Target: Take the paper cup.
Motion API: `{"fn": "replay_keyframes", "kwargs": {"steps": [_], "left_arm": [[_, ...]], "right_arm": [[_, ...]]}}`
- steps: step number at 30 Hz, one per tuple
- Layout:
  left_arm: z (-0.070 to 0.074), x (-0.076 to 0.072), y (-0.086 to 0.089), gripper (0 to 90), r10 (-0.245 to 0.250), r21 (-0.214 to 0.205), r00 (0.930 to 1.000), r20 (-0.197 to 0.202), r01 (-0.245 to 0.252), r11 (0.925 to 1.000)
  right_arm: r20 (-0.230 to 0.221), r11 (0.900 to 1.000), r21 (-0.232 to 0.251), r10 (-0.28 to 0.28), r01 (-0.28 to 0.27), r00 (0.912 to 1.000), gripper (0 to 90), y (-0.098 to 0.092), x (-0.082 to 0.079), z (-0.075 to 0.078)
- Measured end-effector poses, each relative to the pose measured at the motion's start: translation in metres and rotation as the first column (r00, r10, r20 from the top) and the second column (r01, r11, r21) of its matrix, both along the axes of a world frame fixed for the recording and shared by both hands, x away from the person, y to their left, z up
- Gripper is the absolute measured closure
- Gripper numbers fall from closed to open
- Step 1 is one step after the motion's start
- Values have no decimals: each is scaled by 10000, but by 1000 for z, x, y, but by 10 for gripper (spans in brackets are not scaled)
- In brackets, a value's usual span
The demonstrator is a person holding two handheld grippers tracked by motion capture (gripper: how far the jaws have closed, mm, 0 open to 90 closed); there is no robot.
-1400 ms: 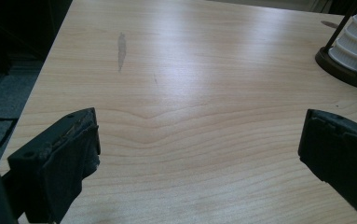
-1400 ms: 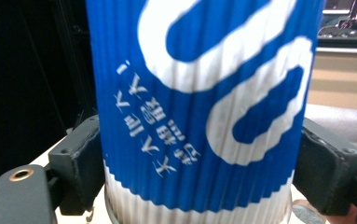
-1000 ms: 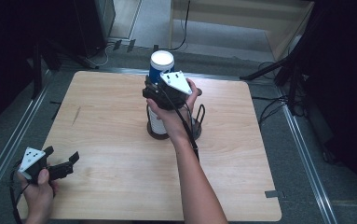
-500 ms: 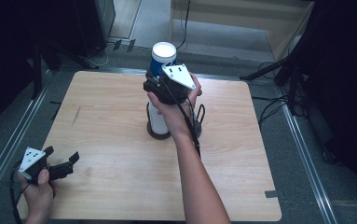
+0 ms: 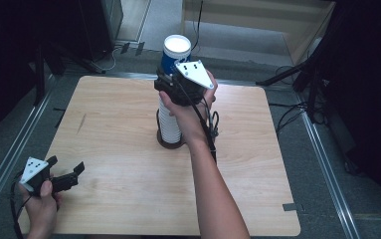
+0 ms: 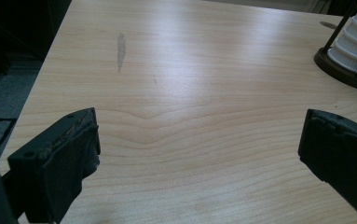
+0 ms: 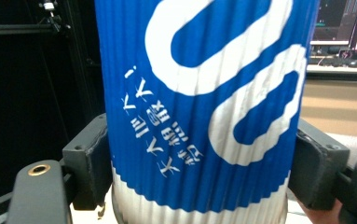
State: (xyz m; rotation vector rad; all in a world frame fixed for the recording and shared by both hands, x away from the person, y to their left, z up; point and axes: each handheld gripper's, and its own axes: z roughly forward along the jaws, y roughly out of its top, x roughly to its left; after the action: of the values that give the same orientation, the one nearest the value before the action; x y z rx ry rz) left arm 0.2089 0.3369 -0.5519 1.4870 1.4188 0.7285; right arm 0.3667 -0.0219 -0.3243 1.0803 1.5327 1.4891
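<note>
High view: my right hand-held gripper (image 5: 170, 82) has just been closing and clamps the blue cup (image 5: 174, 55) above the stack (image 5: 169, 124); my left hand-held gripper (image 5: 67, 174) gapes wide over the bench (image 5: 118, 149).

Light wooden table (image 5: 128, 199) with a dark smudge, grey floor (image 5: 9, 139) around, pale wooden furniture (image 5: 257, 20) behind, dark surroundings, monitors (image 7: 348, 21) far off

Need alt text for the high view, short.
The right gripper is shut on a blue and white paper cup, held upside down above a stack of white cups in a dark holder on a wooden table. At the near left corner, the left gripper rests open over the tabletop, holding nothing.
</note>
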Motion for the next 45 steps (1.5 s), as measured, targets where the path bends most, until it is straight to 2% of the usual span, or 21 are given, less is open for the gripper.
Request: {"fn": "replay_keyframes", "kwargs": {"steps": [18, 26, 37, 45], "left_arm": [[0, 0, 0, 0, -41, -9, 10000, 9, 41, 10000], [0, 0, 0, 0, -50, -15, 10000, 20, 50, 10000], [0, 0, -1, 0, -75, 34, 10000, 4, 75, 10000], [0, 0, -1, 0, -90, 56, 10000, 14, 90, 9999]], "right_arm": [[389, 9996, 267, -71, 61, 9992, 218, -13, -6, 19], [475, 9991, 288, -327, 313, 9983, 220, -29, -7, 21], [563, 9966, 346, -768, 749, 9955, 222, -52, -12, 19], [423, 9928, 294, -1176, 1164, 9922, 223, -69, -17, 5]]}}
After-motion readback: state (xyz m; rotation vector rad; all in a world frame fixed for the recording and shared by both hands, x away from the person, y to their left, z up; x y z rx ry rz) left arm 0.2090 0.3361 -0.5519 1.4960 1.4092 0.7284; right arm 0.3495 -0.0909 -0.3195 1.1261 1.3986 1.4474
